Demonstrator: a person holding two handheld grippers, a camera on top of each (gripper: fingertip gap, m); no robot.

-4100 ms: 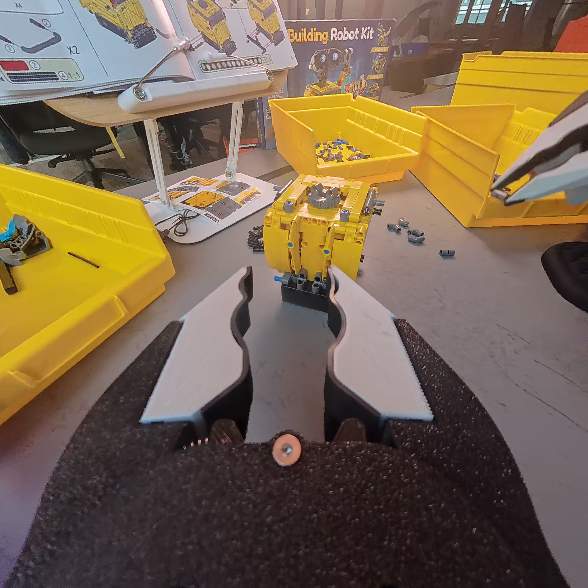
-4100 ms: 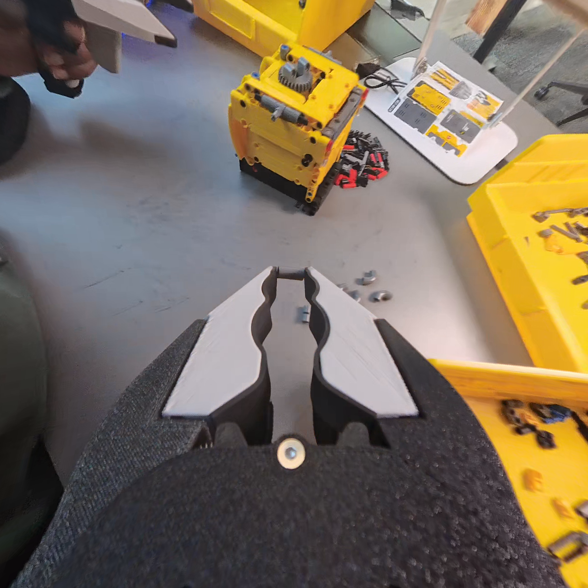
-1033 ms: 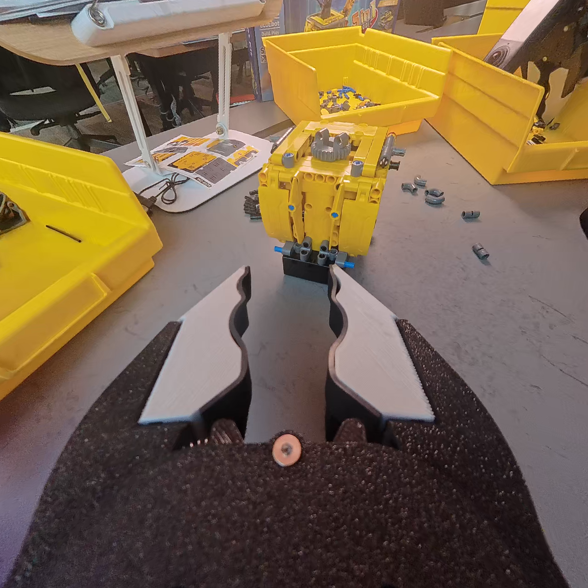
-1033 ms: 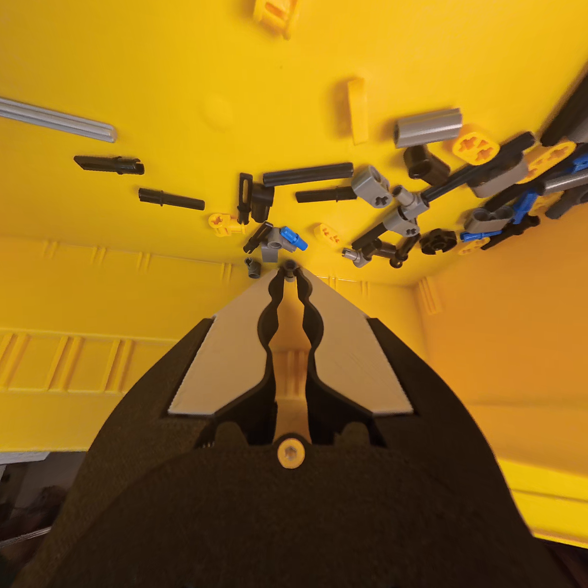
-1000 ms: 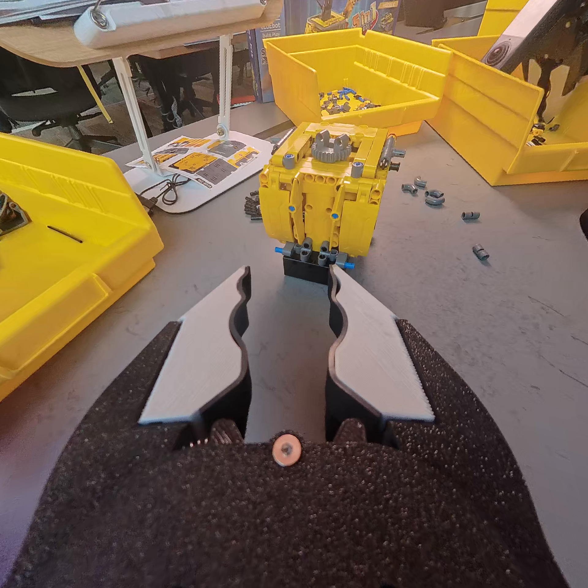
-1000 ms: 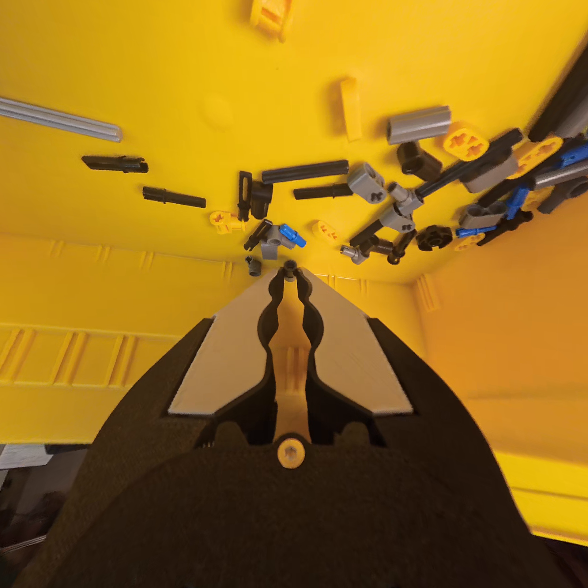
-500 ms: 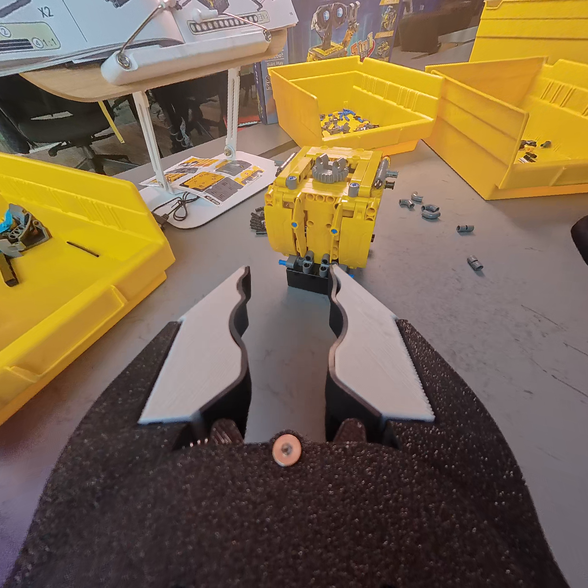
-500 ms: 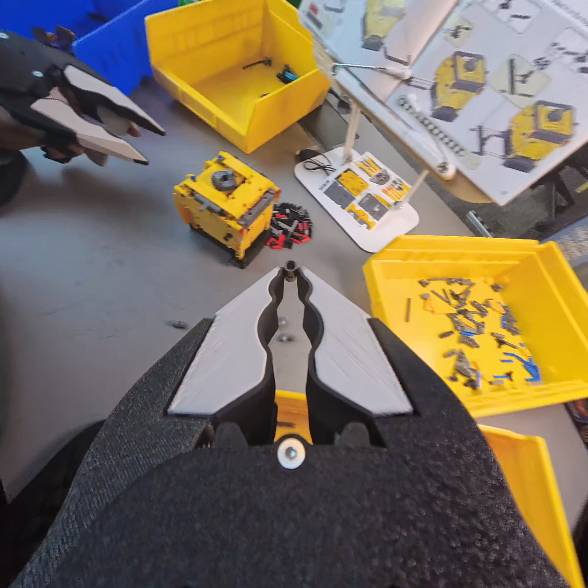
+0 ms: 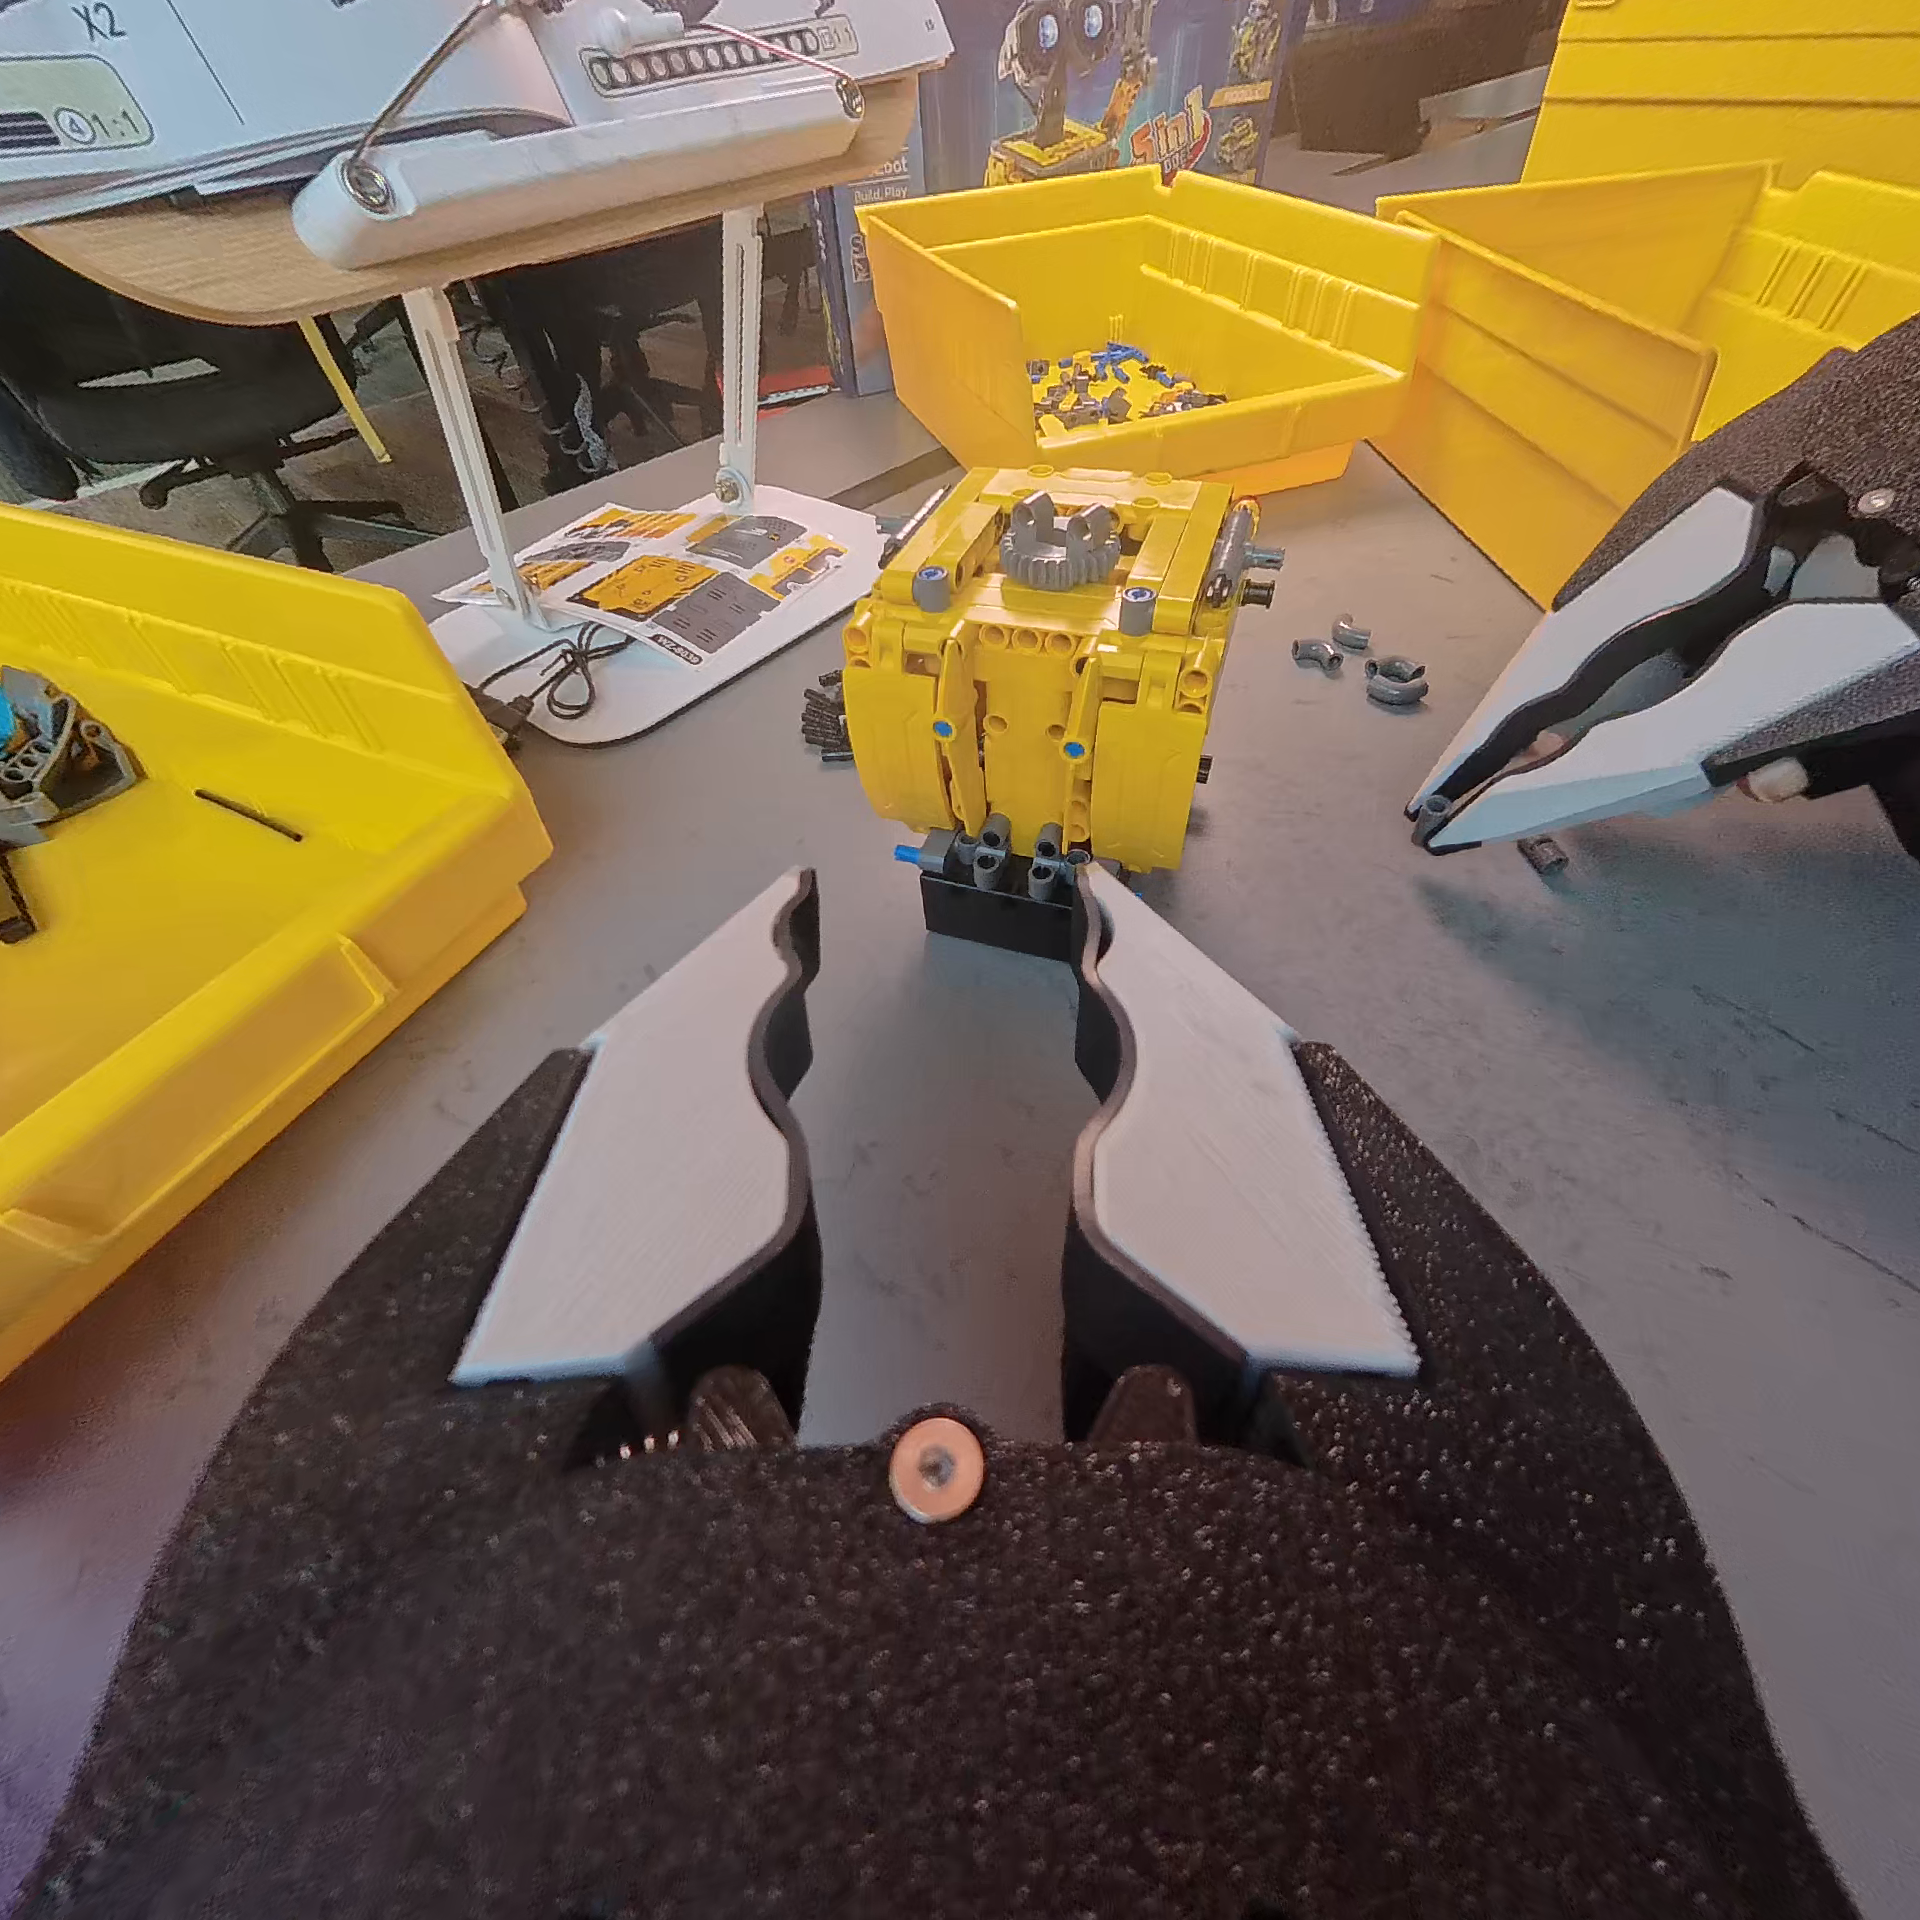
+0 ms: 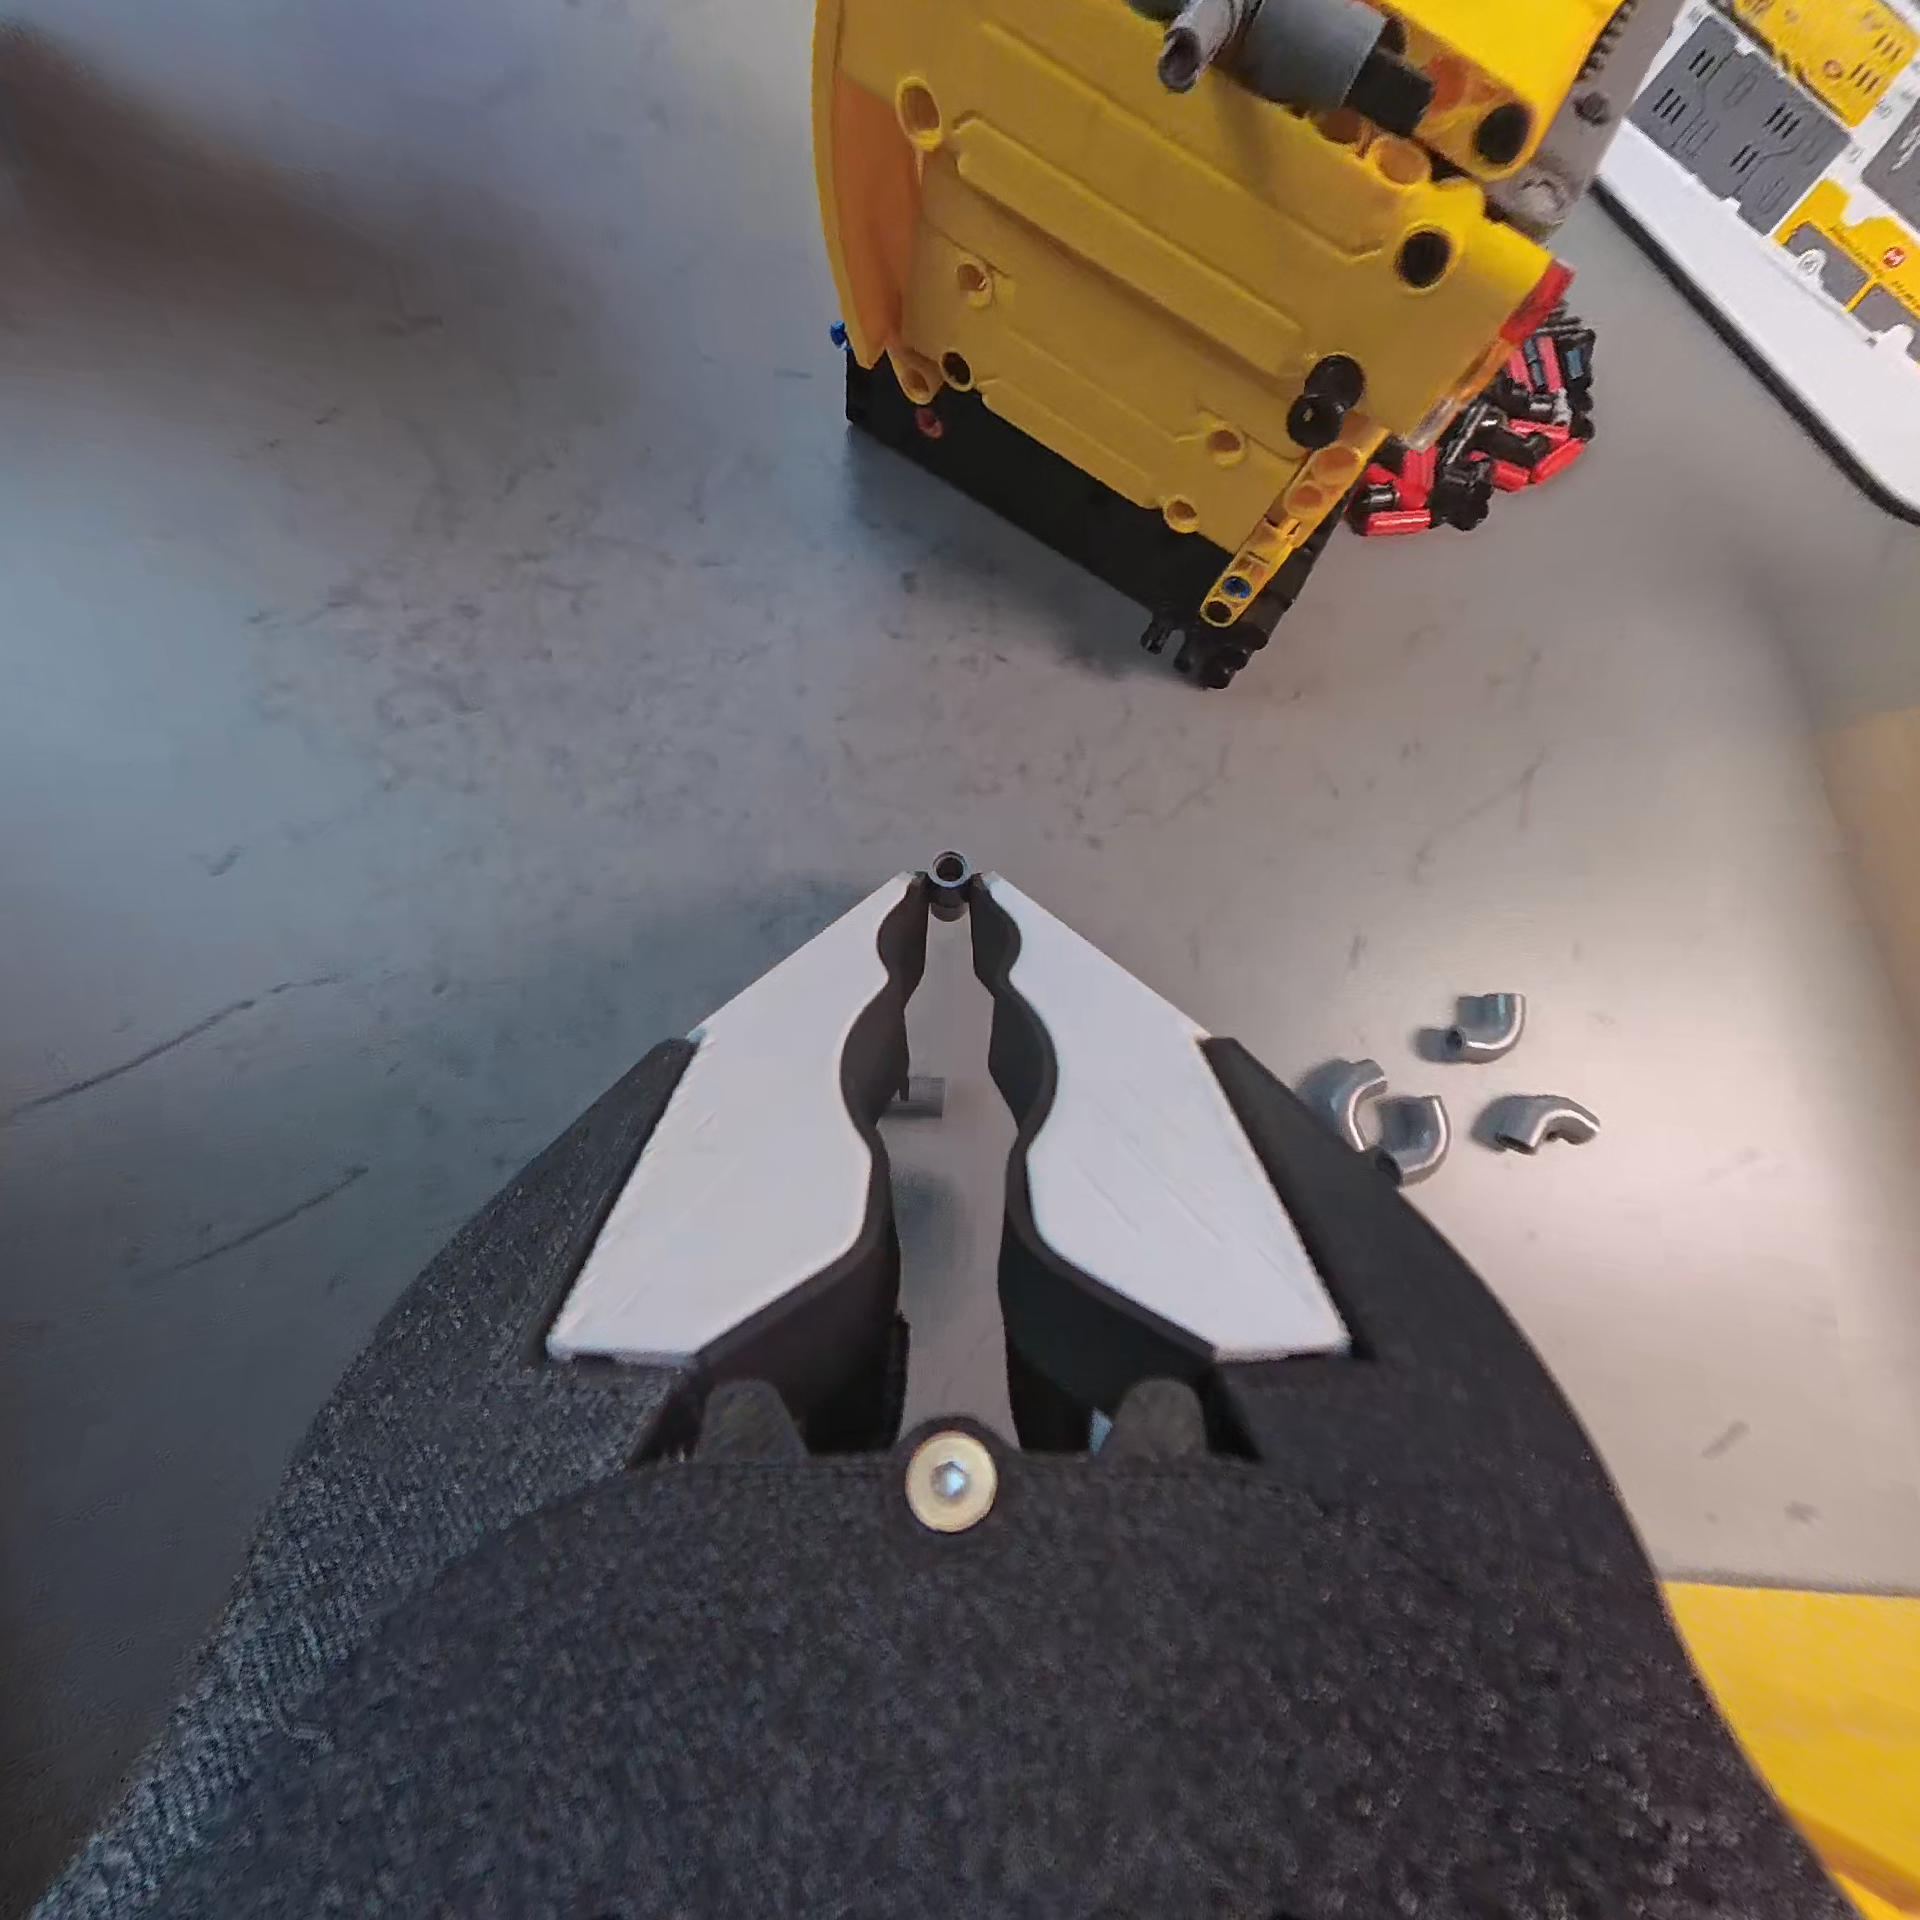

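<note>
Right gripper fingers pinching small dark, seemingly tubular peg near yellow brick model, left gripper fingers spread before it, grey table open alongside.

right gripper | pinching small dark pin | near yellow brick model

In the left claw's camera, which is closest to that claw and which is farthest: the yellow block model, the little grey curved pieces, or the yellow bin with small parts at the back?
From the left claw:
1. Yellow block model, straight ahead, right at the fingertips.
2. Grey curved pieces, farther back on the right, on the table.
3. Yellow bin with small parts, behind the model, farthest back.
</note>
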